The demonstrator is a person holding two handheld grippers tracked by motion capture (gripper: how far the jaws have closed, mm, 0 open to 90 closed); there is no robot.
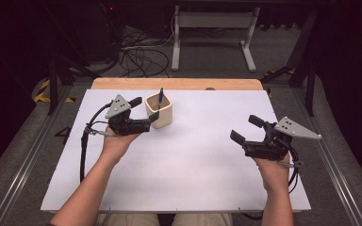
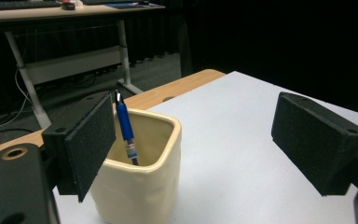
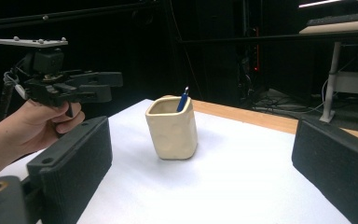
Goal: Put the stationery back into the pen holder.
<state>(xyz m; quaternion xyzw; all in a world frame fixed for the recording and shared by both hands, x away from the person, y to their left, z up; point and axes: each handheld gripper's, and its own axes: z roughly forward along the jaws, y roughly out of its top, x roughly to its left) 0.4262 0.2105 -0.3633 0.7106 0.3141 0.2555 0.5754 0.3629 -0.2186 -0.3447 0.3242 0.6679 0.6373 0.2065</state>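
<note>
My left gripper beside the cream ceramic cup, jaws wide apart and holding nothing, blue pen standing inside the cup on the white surface, my right gripper well apart, jaws spread, nothing between them

Worktop: lay in front of the person, with floor and cables behind its far edge.
Cup: stood upright on the worktop, left of centre, near the far edge.
Pen: stood in the cup, leaning against its wall.
Left tool: was just left of the cup, one jaw beside the cup's near wall, the other behind it.
Right tool: was over the worktop's right side, well apart from the cup.
</note>
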